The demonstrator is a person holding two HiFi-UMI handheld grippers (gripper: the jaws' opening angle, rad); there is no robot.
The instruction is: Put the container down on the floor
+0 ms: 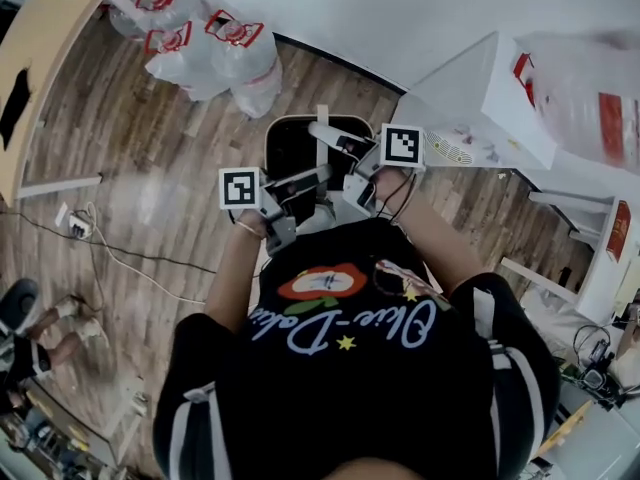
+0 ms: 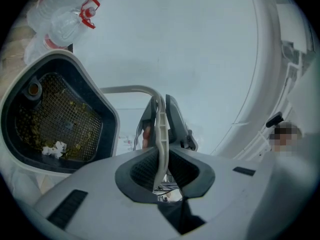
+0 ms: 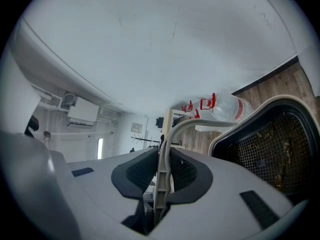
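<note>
The container (image 1: 300, 153) is a dark bin with a pale rim, a mesh insert and a thin white bail handle (image 1: 321, 133). It hangs above the wooden floor in front of me. My left gripper (image 1: 305, 183) is shut on the handle (image 2: 160, 129), and the bin's mesh interior (image 2: 55, 119), with bits of debris, shows at the left of the left gripper view. My right gripper (image 1: 340, 143) is shut on the same handle (image 3: 162, 176); the bin (image 3: 270, 144) lies at the right of the right gripper view.
Large water bottles with red caps (image 1: 215, 53) lie against the wall ahead. A wooden tabletop (image 1: 40, 58) is at the left, a white cabinet (image 1: 480, 98) at the right. A power strip with cable (image 1: 78, 228) lies on the floor. Another person's feet (image 1: 45, 333) are at the lower left.
</note>
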